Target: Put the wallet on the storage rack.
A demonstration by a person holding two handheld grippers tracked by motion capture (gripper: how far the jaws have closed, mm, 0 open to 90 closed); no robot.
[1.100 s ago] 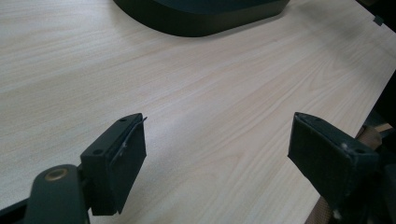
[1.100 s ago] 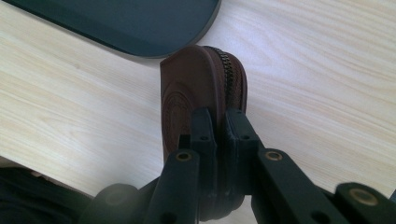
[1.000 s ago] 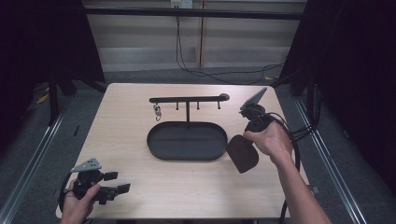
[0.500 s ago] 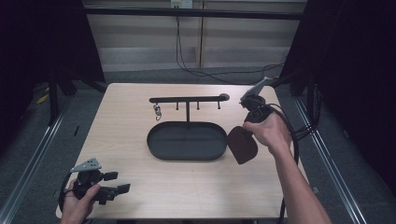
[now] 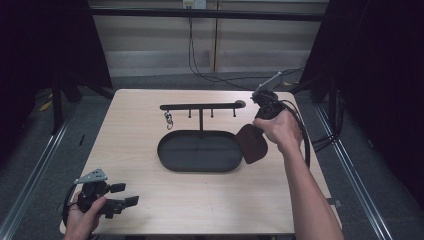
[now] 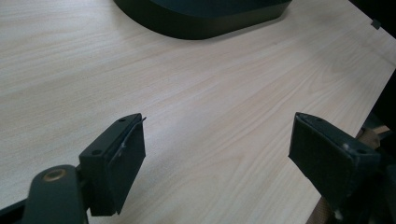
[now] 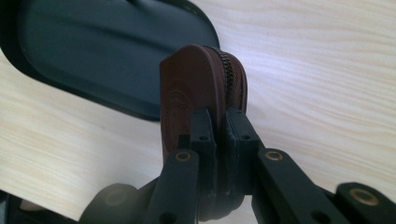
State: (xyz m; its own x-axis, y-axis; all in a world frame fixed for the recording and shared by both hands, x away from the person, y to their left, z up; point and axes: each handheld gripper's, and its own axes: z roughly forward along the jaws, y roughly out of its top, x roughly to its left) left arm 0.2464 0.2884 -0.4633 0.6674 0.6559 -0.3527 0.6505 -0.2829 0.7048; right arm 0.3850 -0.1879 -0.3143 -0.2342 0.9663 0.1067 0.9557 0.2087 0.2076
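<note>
The right gripper (image 5: 256, 129) is holding a brown zippered pouch (image 5: 251, 143) above the right side of the wooden surface (image 5: 135, 130), just beside the right end of the dark oval tray (image 5: 200, 151). In the right gripper view its two black fingers (image 7: 204, 135) are pressing together on the upper edge of the pouch (image 7: 201, 100), one on each flat face, with the zipper running along the rim between them; the pouch is hanging edge-on below the fingers, and its lower end is appearing over the tray's rim (image 7: 140, 112) and the bare wood next to it. Whether the pouch is touching the surface cannot be told. Behind the tray a black rack with small hooks (image 5: 200, 107) is standing upright, with a small metal clasp (image 5: 168, 120) dangling from its left part. The left gripper (image 5: 120, 197) is sitting low at the near left corner of the surface, well apart from the tray, in the person's left hand (image 5: 82, 220). In the left gripper view its fingers (image 6: 116, 158) are spreading wide with nothing between them, and only bare wood and the tray's near wall (image 6: 201, 25) are lying ahead.
</note>
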